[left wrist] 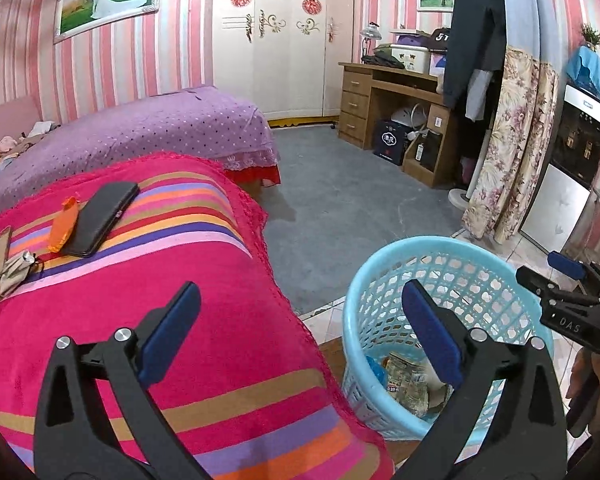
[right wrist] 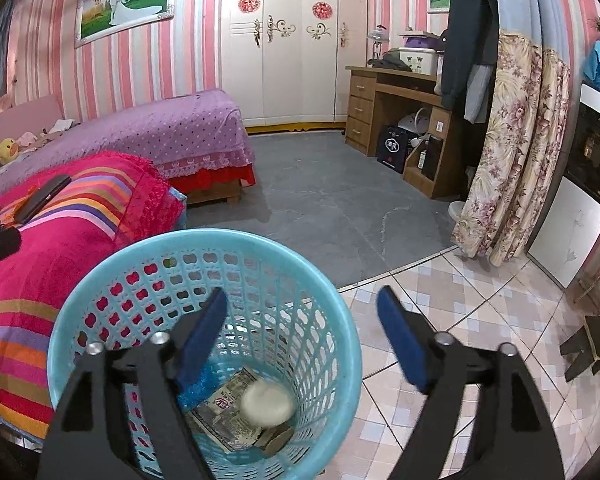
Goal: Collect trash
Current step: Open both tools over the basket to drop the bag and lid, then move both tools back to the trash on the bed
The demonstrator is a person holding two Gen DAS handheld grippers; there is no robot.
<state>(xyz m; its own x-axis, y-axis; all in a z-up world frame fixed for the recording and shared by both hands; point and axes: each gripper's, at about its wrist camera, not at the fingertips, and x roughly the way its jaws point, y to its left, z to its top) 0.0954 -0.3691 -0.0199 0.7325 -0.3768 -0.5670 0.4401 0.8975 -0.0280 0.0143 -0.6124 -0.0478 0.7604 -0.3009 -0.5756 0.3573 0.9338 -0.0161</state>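
Right wrist: white wad (right wrist: 267,403) blurred inside upright basket (right wrist: 204,242).

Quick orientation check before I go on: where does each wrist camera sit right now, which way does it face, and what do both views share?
Left wrist: above the striped blanket, facing the wardrobe; open left gripper in front, right gripper at the right edge.
Right wrist: over the blue basket, looking down into it and across the room; open right gripper in front, a pale wad blurred inside the basket.
Shared: basket, blanket, black phone, purple bed.
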